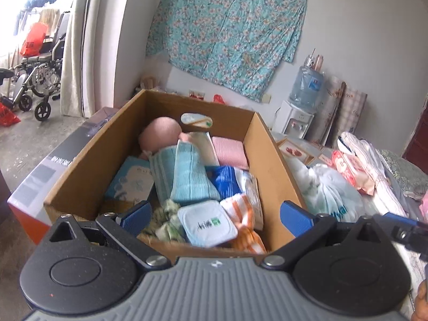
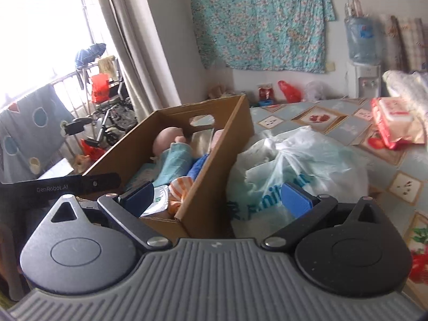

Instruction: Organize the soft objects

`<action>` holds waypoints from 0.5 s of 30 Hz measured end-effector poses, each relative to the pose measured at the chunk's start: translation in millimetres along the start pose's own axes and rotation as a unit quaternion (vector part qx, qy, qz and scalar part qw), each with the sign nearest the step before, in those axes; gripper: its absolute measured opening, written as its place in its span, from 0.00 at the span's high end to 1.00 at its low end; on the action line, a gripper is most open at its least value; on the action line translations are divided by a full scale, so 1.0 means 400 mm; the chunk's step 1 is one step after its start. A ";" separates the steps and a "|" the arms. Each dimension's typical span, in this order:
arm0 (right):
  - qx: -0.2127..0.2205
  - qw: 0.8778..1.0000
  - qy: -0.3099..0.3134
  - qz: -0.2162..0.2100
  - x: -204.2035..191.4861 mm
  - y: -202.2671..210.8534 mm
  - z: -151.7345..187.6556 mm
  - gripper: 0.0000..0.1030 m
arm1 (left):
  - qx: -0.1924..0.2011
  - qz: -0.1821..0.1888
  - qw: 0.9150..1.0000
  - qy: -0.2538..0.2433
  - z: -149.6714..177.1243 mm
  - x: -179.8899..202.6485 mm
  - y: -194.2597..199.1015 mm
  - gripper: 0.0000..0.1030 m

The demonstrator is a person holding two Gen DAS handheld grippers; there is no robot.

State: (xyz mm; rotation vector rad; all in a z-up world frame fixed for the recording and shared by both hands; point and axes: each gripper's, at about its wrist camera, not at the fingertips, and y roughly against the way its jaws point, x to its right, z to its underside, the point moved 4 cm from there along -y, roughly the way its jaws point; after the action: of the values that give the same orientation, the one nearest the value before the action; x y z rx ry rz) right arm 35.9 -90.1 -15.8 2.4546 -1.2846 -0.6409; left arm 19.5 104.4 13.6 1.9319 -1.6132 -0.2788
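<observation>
An open cardboard box (image 1: 270, 165) holds several soft things: a teal towel (image 1: 187, 176), a pink round plush (image 1: 160, 136), a folded pink towel (image 1: 230, 152), a blue cloth (image 1: 224, 182), an orange-and-white striped cloth (image 1: 248, 240) and a white-lidded wipes pack (image 1: 207, 222). My left gripper (image 1: 216, 214) hovers over the box's near edge, open, with nothing between its pads. My right gripper (image 2: 218, 196) stands open and empty to the right of the left one, straddling the box's right wall (image 2: 214, 187) and a white plastic bag (image 2: 294, 160).
The box rests on a larger printed carton (image 1: 40, 182). On the patterned bed cover (image 2: 347, 131) lie a red wipes pack (image 2: 393, 123) and a white cloth (image 2: 406, 85). A water dispenser (image 1: 297, 123) stands by the wall. A wheelchair (image 1: 40, 80) is by the doorway.
</observation>
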 end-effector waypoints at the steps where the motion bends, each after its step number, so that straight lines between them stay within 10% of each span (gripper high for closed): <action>1: 0.001 1.000 -0.003 0.004 0.003 0.008 0.001 0.01 | 0.003 -0.014 1.000 -0.007 0.007 0.006 0.006 0.00; 15: 0.018 0.991 0.029 0.128 -0.011 0.039 0.033 0.01 | 0.040 -0.135 0.982 -0.124 0.028 0.078 0.068 0.00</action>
State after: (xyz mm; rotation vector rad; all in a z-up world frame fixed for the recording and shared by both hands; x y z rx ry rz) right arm 16.3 -95.8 -19.0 2.2649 -1.5645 -0.4791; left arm -1.3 69.0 26.5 2.2537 -1.5283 -0.5937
